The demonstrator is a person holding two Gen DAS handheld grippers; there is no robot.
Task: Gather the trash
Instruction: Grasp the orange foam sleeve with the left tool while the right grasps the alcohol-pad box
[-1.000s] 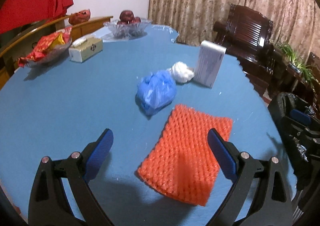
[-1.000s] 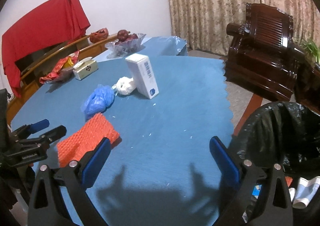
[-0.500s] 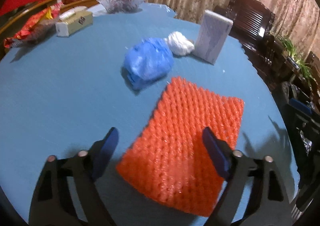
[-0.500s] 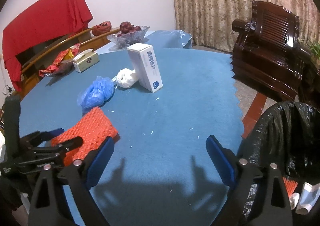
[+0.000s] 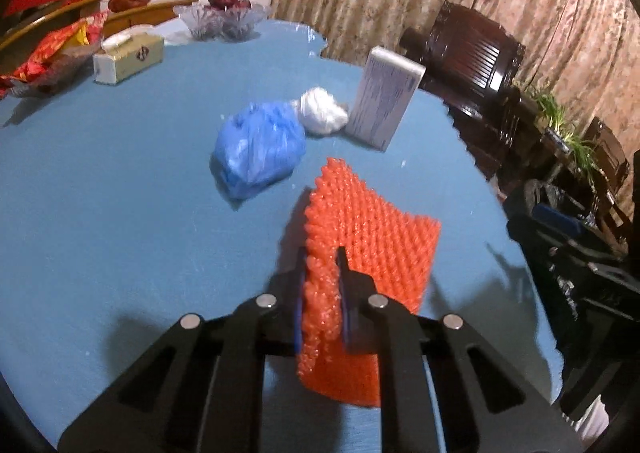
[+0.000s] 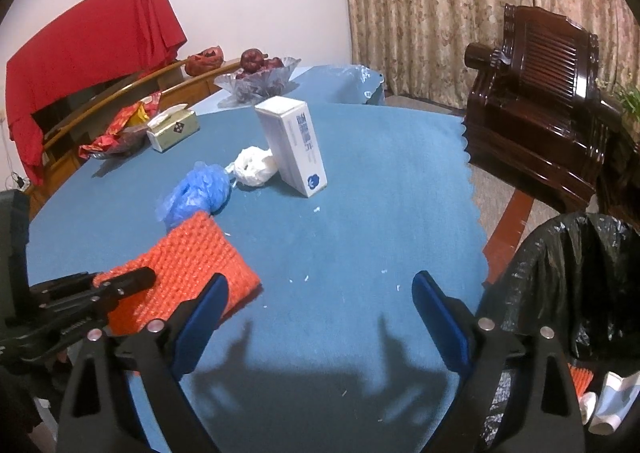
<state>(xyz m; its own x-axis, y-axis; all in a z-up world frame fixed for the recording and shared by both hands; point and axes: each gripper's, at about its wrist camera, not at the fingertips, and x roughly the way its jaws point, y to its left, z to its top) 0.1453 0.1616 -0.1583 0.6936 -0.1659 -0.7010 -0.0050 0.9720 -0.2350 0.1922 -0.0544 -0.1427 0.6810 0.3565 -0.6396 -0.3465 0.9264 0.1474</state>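
An orange foam net (image 5: 380,237) lies on the blue table (image 5: 100,193). My left gripper (image 5: 322,257) is closing on its near edge; the pads pinch the foam, which bunches up between them. The right wrist view shows the same orange foam net (image 6: 188,257) at the lower left, with the left gripper (image 6: 132,279) on it. Beyond it sit a crumpled blue bag (image 5: 260,149), a white wad (image 5: 322,117) and an upright white box (image 5: 384,97). My right gripper (image 6: 319,281) hangs open over the table's near edge, with nothing between its fingers.
A bin lined with a black bag (image 6: 568,273) stands at the table's right edge, with some trash inside. Far across the table are a tissue box (image 5: 128,59), a glass fruit bowl (image 5: 222,19) and a dish of red packets (image 5: 48,57). A dark wooden chair (image 6: 532,101) stands behind.
My left gripper has moved forward over the orange net and its jaws have gone from wide open to pinching the net's near edge. The right gripper has hardly moved.
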